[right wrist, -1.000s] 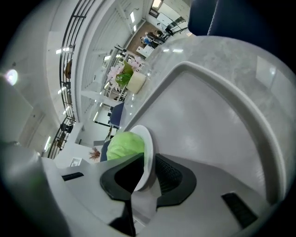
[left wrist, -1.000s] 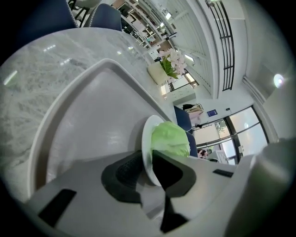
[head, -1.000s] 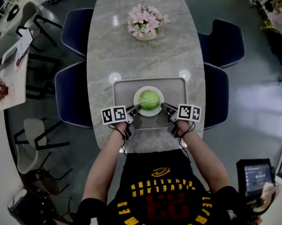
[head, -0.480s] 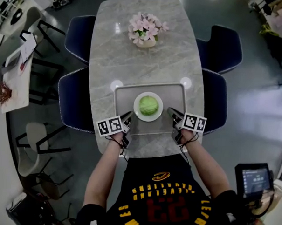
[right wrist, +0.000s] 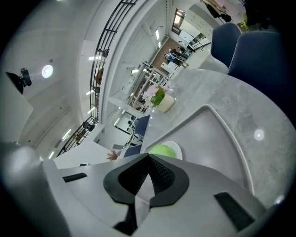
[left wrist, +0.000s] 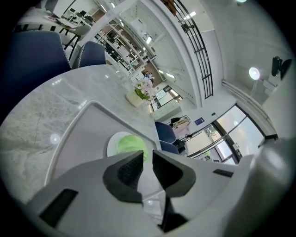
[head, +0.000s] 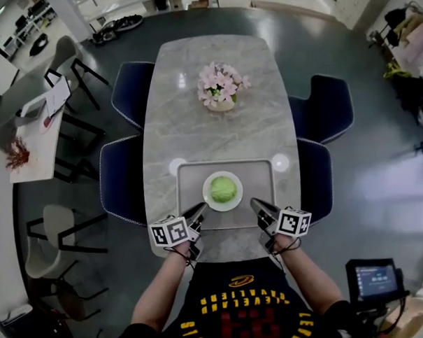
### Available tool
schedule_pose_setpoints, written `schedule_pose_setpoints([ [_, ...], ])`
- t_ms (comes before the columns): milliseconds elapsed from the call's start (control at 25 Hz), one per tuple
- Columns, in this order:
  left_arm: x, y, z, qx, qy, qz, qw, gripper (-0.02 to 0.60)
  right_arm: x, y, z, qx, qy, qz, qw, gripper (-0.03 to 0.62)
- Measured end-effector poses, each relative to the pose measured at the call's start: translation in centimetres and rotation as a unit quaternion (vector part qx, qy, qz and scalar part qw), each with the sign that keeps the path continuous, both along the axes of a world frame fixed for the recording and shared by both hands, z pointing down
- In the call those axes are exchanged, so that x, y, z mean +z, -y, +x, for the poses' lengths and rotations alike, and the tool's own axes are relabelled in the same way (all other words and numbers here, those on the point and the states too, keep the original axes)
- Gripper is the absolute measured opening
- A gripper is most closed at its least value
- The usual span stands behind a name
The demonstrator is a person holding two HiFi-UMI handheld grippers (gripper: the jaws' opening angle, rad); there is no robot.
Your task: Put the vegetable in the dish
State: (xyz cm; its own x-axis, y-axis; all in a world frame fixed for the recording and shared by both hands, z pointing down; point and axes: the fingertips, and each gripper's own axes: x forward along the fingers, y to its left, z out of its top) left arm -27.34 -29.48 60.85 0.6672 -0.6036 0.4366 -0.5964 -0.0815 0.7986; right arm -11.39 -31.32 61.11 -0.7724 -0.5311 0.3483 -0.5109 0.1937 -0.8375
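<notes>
A pale green cabbage [head: 223,188] lies in a round white dish [head: 223,202] in the middle of a grey tray [head: 257,174] on the marble table [head: 220,134]. My left gripper [head: 202,208] hovers at the tray's near-left edge, apart from the dish, its jaws a narrow gap apart and empty. My right gripper [head: 254,202] sits at the near right of the dish, shut and empty. In the left gripper view the cabbage [left wrist: 129,142] shows just beyond the left gripper [left wrist: 148,155]. In the right gripper view the cabbage [right wrist: 162,150] peeks over the right gripper [right wrist: 148,156].
A pot of pink flowers [head: 220,88] stands at the table's far middle. Dark blue chairs [head: 131,91] line both long sides of the table. A side table [head: 41,133] and more chairs stand to the left. A small screen [head: 376,278] is at my right.
Both grippers have drawn back from the sides of the dish toward me. The cabbage stays in the dish. The head view has pulled back and shows more of the room.
</notes>
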Motion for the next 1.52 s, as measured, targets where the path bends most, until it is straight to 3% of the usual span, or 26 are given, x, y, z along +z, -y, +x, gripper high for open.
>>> schedule_pose_setpoints([
  [120, -1.4, -1.0, 0.6, 0.004, -0.005, 0.018, 0.9998, 0.063, -2.0, -0.7, -0.3, -0.008, 0.011, 0.018, 1.000, 0.005],
  [280, -4.1, -2.2, 2.4, 0.006, -0.051, 0.024, 0.9984, 0.052, -5.2, -1.4, -1.0, -0.025, 0.013, 0.048, 0.998, 0.005],
  [440, -6.5, -2.0, 3.7, 0.010, -0.069, 0.052, 0.9962, 0.033, -7.1, -1.5, -1.8, -0.041, 0.021, 0.078, 0.996, 0.005],
  [560, -8.6, -1.9, 4.5, 0.018, -0.071, 0.080, 0.9941, 0.001, -9.6, -1.6, -2.6, -0.051, 0.030, 0.104, 0.993, 0.005],
  [800, -13.1, -2.5, 5.9, 0.042, -0.062, 0.134, 0.9882, 0.000, -13.7, -2.5, -3.1, -0.058, 0.044, 0.143, 0.987, 0.005],
  [1160, -18.2, -3.1, 6.0, 0.030, -0.080, 0.172, 0.9813, 0.000, -18.4, -3.3, -3.2, -0.043, 0.070, 0.178, 0.981, 0.005],
  [1520, -23.4, -4.1, 6.0, 0.043, -0.057, 0.237, 0.9688, 0.000, -22.3, -4.1, -3.3, -0.036, 0.048, 0.226, 0.972, 0.005],
])
